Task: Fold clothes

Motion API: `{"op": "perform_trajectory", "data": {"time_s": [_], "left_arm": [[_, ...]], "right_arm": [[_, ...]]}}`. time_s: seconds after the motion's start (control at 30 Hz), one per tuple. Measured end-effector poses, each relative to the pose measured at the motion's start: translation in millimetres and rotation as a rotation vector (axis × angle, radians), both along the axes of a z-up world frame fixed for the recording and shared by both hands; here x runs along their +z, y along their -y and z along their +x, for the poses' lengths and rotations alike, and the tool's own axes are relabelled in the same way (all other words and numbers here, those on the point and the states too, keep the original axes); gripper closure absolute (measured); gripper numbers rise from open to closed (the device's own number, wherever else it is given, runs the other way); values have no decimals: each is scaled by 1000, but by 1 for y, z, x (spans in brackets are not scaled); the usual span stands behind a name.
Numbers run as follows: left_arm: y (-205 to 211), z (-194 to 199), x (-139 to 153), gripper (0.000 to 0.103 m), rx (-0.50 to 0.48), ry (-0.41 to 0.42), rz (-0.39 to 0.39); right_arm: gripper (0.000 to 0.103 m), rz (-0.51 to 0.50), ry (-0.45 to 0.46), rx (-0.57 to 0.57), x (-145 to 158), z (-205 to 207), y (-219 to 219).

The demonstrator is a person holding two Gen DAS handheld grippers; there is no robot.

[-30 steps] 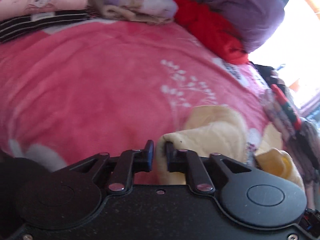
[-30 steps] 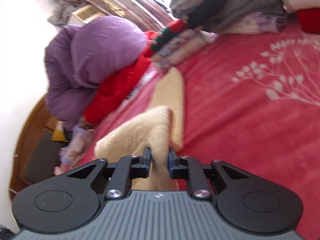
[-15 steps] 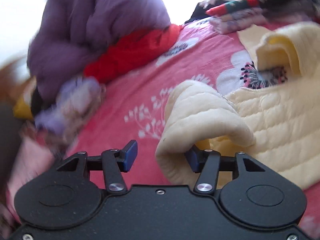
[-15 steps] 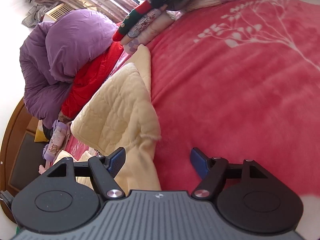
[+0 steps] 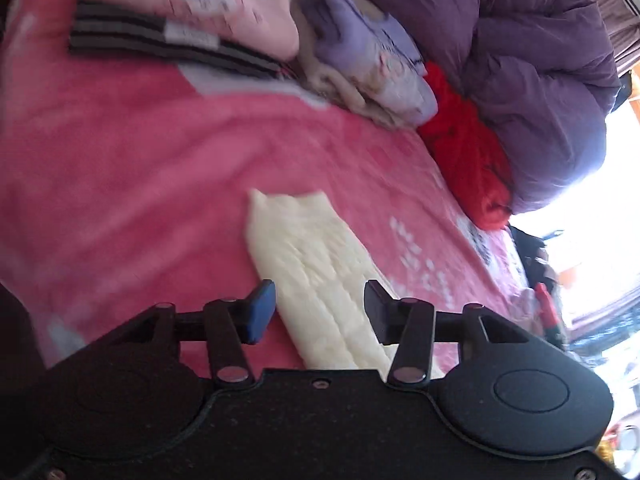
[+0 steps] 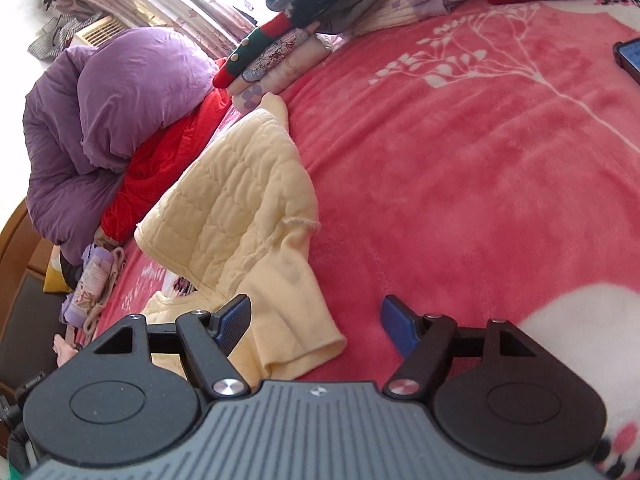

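A pale yellow quilted garment [image 6: 240, 196] lies on the pink blanket [image 6: 460, 184]. One sleeve [image 6: 292, 312] is stretched out towards my right gripper [image 6: 316, 320], which is open with its left finger over the cloth and holds nothing. In the left wrist view another sleeve [image 5: 316, 268] lies flat and straight on the pink blanket [image 5: 132, 168]. My left gripper [image 5: 320, 308] stands open above it, the fingers on either side of the sleeve and not gripping it.
A purple puffy coat [image 5: 532, 60] and a red garment [image 5: 468, 156] are heaped at the bed's edge. Folded clothes [image 5: 192, 12] are stacked along the far side, with more stacks [image 6: 360, 0] in the right wrist view. A phone [image 6: 630, 58] lies at the right.
Both grippers were shut on the yellow garment one second ago and have since opened and let it go. The left gripper swung round; its sleeve now lies flat on the blanket.
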State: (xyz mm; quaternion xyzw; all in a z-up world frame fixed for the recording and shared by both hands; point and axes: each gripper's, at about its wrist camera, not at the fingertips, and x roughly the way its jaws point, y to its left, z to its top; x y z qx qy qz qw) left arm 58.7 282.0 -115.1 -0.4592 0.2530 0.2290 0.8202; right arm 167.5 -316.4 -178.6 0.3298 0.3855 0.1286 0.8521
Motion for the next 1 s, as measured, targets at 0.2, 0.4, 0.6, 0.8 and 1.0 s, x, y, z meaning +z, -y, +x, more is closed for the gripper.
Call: {"op": "perform_trajectory", "data": {"time_s": [0.2, 0.4, 0.6, 0.8, 1.0], "left_arm": [[28, 16, 31, 53, -107, 33, 98], [105, 107, 55, 51, -484, 51, 205], [195, 227, 60, 49, -824, 28, 310], [275, 328, 44, 45, -1081, -70, 439], [314, 404, 30, 43, -1208, -127, 536]], "right_arm": [[31, 67, -10, -42, -7, 0, 7], [30, 46, 13, -3, -8, 6, 7], [32, -32, 63, 61, -4, 24, 4], [41, -150, 107, 172, -3, 34, -9], [47, -141, 122, 225, -4, 32, -10]]}}
